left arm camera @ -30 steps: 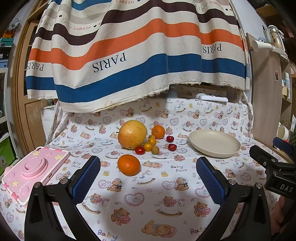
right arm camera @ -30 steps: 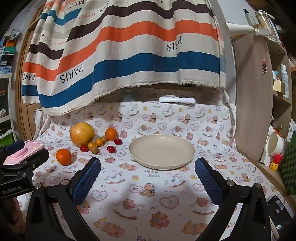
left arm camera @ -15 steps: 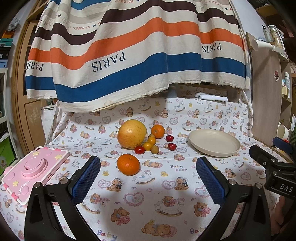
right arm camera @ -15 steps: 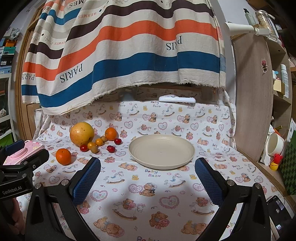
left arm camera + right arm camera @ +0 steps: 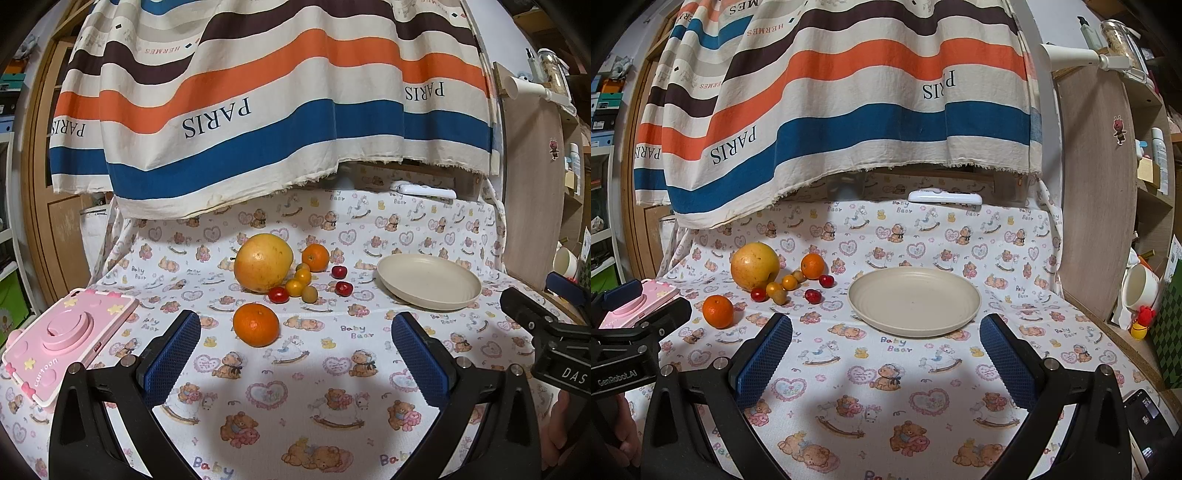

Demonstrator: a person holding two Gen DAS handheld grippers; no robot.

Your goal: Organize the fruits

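Note:
A large yellow grapefruit (image 5: 263,262) sits mid-table with a small orange (image 5: 315,257) behind it, several small yellow and red fruits (image 5: 295,287) beside it, and a near orange (image 5: 256,324) in front. A beige empty plate (image 5: 428,280) stands to the right. My left gripper (image 5: 295,354) is open and empty, just short of the near orange. In the right wrist view, my right gripper (image 5: 885,354) is open and empty, in front of the plate (image 5: 914,301); the grapefruit (image 5: 754,266) and near orange (image 5: 717,311) lie to its left.
A pink toy camera (image 5: 62,339) lies at the table's left edge. A striped cloth (image 5: 258,110) hangs over the back. A white remote (image 5: 945,197) lies at the back. A wooden shelf panel (image 5: 1097,192) and a white cup (image 5: 1139,286) stand to the right.
The left gripper has crept slightly forward toward the near orange. The right gripper has hardly moved. No fruit has moved.

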